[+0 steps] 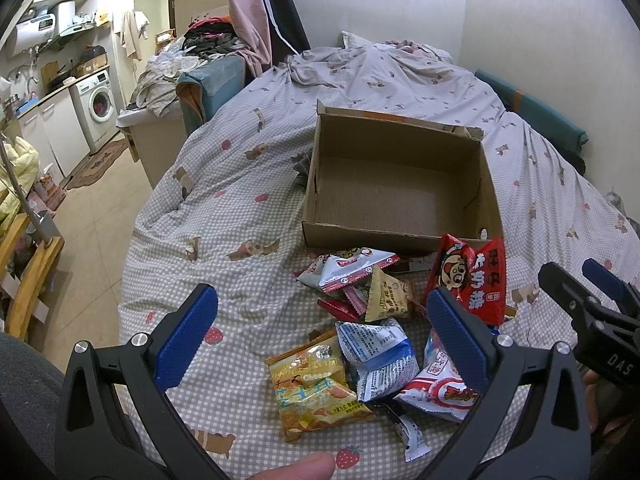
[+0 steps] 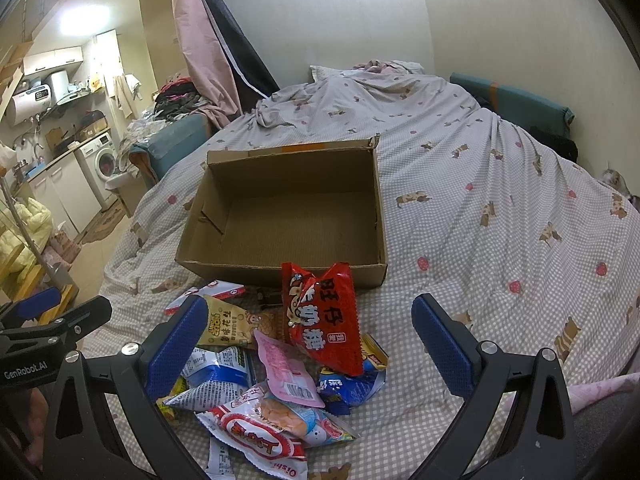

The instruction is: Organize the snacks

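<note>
Cardboard box (image 2: 288,216) sits empty on the bed (image 2: 500,208), beyond both tools; snack packets (image 2: 280,372) lie heaped between right tool (image 2: 310,344) and left tool (image 1: 320,340), both spread wide, holding nothing.

Two wrist views, close above the snack pile (image 1: 372,340), facing the shared cardboard box (image 2: 288,216) from neighbouring angles.

bed (image 1: 248,200) with checked sheet | on it: open cardboard box (image 1: 400,184) | snack packets (image 1: 380,328) heaped just before box

Dim warm indoor light, bright ceiling glare upper left, fisheye-bent edges, sharp focus
</note>
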Demonstrator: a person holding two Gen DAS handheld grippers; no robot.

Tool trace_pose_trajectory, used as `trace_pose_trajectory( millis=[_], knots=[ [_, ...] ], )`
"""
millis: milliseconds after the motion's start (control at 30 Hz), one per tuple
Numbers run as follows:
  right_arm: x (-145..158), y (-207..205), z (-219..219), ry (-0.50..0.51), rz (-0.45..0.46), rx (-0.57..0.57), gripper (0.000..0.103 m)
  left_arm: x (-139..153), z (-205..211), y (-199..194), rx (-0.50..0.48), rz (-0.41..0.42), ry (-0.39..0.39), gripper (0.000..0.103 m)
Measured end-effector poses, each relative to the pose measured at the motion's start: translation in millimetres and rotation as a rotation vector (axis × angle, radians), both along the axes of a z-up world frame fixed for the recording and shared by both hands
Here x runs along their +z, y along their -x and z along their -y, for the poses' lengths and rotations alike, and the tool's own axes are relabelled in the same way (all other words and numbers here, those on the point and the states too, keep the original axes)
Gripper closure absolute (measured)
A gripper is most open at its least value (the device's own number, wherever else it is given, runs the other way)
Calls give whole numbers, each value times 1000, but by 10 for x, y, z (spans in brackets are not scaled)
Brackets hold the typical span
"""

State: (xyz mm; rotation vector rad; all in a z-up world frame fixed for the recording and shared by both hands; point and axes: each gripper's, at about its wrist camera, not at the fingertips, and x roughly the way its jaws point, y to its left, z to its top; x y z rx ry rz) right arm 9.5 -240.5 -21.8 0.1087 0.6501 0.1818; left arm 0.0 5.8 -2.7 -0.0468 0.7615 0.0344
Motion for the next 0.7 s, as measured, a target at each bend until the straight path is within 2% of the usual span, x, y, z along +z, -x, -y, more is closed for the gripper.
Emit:
trace_pose_trajectory(
  millis=[433, 567, 700],
  knots=[
    [-14, -10, 24, -11, -11, -4, 0, -10, 10, -27, 4, -22, 5, 0],
    [35, -148, 257, -124, -76, -7, 0, -7, -50, -65, 29, -41, 7, 0],
    [-24, -440, 459, -194, -219, -7, 0, -72, -112, -104, 52, -83, 15, 0]
  ],
)
